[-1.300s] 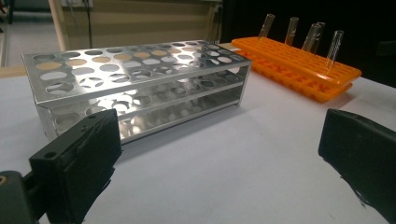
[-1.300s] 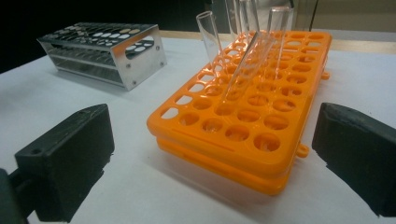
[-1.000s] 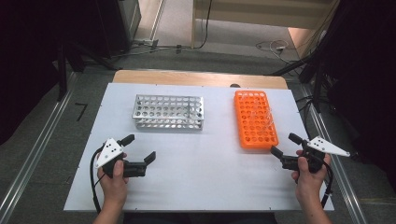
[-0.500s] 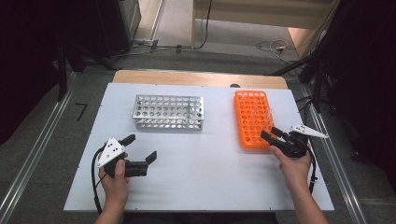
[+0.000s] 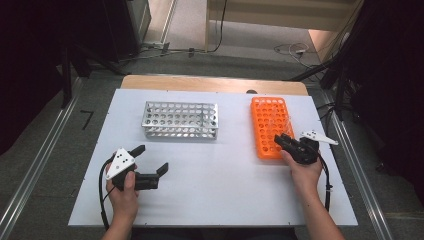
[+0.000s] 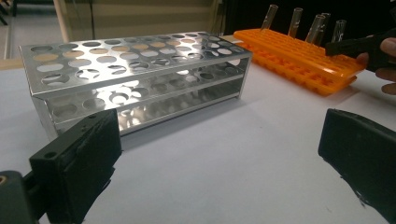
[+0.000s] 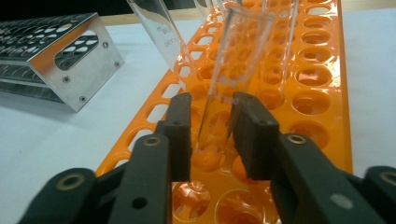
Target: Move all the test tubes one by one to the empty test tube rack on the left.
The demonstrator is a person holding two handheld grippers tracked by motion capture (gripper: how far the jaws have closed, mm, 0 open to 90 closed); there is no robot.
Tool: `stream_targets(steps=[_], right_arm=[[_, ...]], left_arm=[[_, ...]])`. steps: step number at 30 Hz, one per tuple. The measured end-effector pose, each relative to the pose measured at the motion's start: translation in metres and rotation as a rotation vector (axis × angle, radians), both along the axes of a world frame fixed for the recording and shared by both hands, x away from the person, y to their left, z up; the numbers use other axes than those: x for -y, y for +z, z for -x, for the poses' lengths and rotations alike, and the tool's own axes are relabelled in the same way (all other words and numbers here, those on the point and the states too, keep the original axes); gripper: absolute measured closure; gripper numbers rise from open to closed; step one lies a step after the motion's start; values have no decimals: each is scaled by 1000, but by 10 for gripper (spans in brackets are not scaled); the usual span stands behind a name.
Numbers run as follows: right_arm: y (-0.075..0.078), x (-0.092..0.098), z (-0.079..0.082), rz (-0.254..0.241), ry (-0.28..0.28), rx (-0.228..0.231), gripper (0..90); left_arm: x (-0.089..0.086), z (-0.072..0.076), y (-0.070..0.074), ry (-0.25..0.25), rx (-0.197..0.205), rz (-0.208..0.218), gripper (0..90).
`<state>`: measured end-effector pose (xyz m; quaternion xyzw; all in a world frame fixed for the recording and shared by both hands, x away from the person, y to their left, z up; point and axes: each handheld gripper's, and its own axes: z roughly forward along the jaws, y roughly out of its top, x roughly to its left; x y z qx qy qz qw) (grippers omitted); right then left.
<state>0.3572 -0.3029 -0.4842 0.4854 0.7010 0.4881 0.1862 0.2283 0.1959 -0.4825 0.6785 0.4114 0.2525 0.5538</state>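
Note:
An orange tube rack [image 5: 267, 115] lies at the right of the white table, with several clear glass test tubes [image 6: 294, 18] standing in it. My right gripper [image 5: 279, 140] is at the rack's near end. In the right gripper view its jaws [image 7: 212, 126] have just been closing on one tilted glass test tube [image 7: 233, 60], and both pads now sit against its lower part. A silver metal rack [image 5: 181, 120] with empty holes stands at the middle left. My left gripper [image 5: 152, 158] rests open on the table in front of it, nothing between its jaws [image 6: 219, 154].
The white table [image 5: 225, 190] has bare surface between the two hands and in front of both racks. A wooden board edge [image 5: 210, 82] runs along the table's far side. Metal rails flank the table on both sides, and cables lie on the floor beyond.
My right hand moved left and forward from the table's right edge to the orange rack's near end, and its jaws closed around a test tube. The left hand stayed put.

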Motion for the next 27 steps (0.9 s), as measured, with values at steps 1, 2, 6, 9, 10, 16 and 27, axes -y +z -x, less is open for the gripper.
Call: stream_targets(steps=[1, 2, 6, 9, 10, 16, 27], right_arm=[[-1, 0, 0, 6, 5, 4, 724], [-1, 0, -1, 10, 11, 6, 736], [0, -2, -1, 24, 39, 18, 742], [2, -2, 0, 31, 40, 42, 743], [4, 0, 0, 25, 35, 46, 743], [21, 4, 6, 5, 40, 110, 744], [48, -3, 21, -7, 103, 155, 743]], left_arm=[[0, 0, 0, -1, -2, -4, 0], [1, 0, 0, -2, -2, -2, 0], [3, 0, 1, -5, -1, -3, 0], [3, 1, 1, -8, -3, -1, 0], [4, 1, 1, -11, -2, 0, 0], [7, 1, 4, -21, 5, -3, 0], [20, 1, 20, -74, 13, 5, 0]])
